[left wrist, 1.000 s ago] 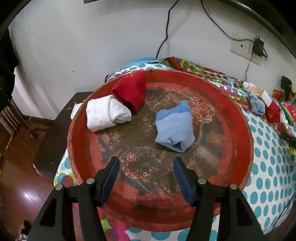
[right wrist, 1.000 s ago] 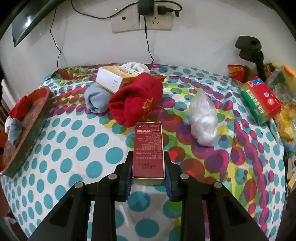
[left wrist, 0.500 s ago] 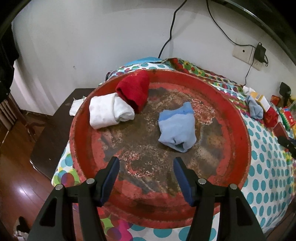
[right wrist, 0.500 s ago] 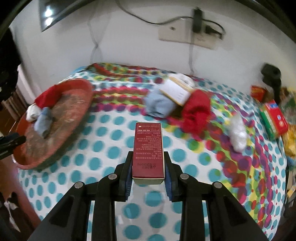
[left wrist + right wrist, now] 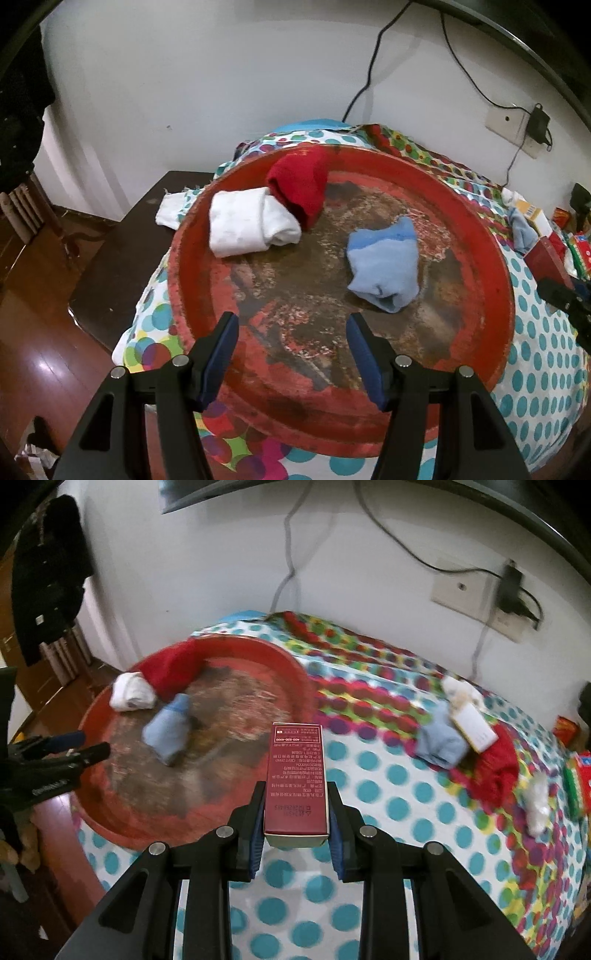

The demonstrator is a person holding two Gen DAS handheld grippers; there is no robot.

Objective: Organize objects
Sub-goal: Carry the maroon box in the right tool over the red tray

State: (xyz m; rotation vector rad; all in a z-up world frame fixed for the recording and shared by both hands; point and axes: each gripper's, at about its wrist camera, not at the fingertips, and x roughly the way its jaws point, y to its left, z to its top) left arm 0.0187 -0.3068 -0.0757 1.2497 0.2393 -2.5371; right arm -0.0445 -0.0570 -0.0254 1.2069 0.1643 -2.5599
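Note:
A worn round red tray (image 5: 495,280) (image 5: 291,664) sits at the table's left end. On it lie a white sock roll (image 5: 247,225) (image 5: 131,694), a red sock roll (image 5: 301,184) (image 5: 171,670) and a light blue sock roll (image 5: 386,266) (image 5: 168,733). My left gripper (image 5: 291,339) (image 5: 86,744) hangs open over the tray's near rim, with nothing between its pads. My right gripper (image 5: 297,812) is shut on a dark red box (image 5: 297,779) (image 5: 546,258), carried above the dotted cloth just right of the tray.
Further right on the polka-dot cloth (image 5: 388,805) lie a grey-blue sock (image 5: 441,744), a red sock (image 5: 495,775), a white-yellow box (image 5: 474,729), a white plastic bag (image 5: 535,805) and a red-green packet (image 5: 581,775). Wall sockets with cables (image 5: 472,594) are behind; a dark side table (image 5: 122,251) stands left.
My right gripper has swung left with the red box, so the tray has come into the middle of its view. The left gripper has stayed open over the tray.

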